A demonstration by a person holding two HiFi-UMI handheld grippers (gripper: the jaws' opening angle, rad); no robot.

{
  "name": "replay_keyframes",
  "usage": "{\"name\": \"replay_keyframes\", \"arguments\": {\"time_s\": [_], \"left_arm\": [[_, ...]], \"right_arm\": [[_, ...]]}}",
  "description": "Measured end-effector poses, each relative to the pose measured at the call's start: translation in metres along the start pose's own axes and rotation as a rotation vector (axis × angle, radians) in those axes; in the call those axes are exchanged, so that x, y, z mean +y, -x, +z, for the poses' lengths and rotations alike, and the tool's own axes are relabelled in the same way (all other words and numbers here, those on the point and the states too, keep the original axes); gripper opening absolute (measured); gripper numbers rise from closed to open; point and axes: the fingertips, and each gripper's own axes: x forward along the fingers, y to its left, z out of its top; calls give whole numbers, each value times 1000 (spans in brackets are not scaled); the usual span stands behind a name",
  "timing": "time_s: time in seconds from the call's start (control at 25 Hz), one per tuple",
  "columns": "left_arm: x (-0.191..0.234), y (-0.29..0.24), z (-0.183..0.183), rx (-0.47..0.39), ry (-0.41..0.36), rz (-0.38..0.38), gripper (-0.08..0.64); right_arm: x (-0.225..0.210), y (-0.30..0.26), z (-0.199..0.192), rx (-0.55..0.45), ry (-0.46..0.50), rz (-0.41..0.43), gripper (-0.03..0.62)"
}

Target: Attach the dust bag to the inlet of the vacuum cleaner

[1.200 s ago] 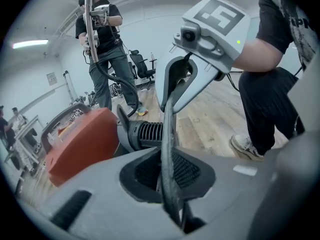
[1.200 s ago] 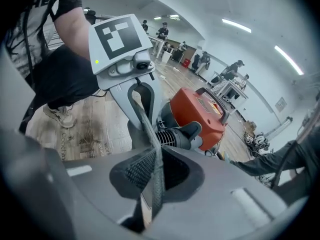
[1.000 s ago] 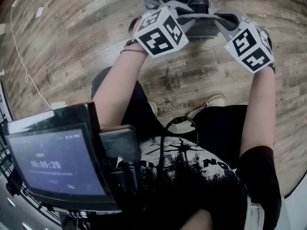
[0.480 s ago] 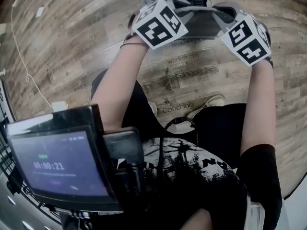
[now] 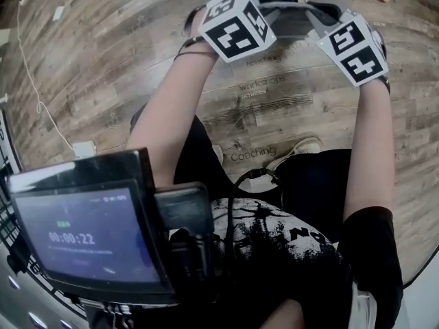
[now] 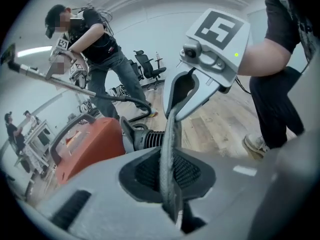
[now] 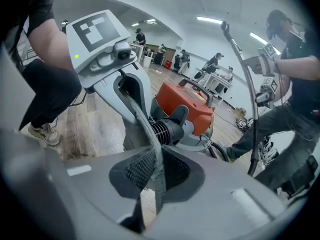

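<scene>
A grey fabric dust bag hangs stretched between my two grippers over the wooden floor. My left gripper is shut on one edge of the dust bag. My right gripper is shut on the opposite edge of the dust bag. Each gripper view shows the other gripper across the bag. Just beyond stands the orange vacuum cleaner, its black ribbed inlet facing the bag. From the left gripper view the vacuum cleaner lies to the left. The head view shows only the vacuum's lower edge at the top border.
Another person works a vacuum wand behind the orange machine, with a black hose on the floor. Office chairs stand further back. My shoe is below the bag, and a white cable runs along the floor at left.
Both grippers, with the bag held between them, have moved up the head view, away from my body and closer to the vacuum cleaner.
</scene>
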Motion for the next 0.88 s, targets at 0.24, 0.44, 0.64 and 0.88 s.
{"name": "replay_keyframes", "arguments": {"time_s": [0.24,0.44,0.64,0.88], "left_arm": [[10,-6,0,27,-25,7,48],[18,-11,-16,51,66,14,48],[18,-14,-19,71,79,19,46],[28,-11,-8,43,62,20,46]], "right_arm": [[-4,-9,-4,13,25,-3,34],[-6,-16,11,11,150,-18,35],[-9,-17,15,-14,164,-9,35],[-17,-27,5,-32,47,17,37]]}}
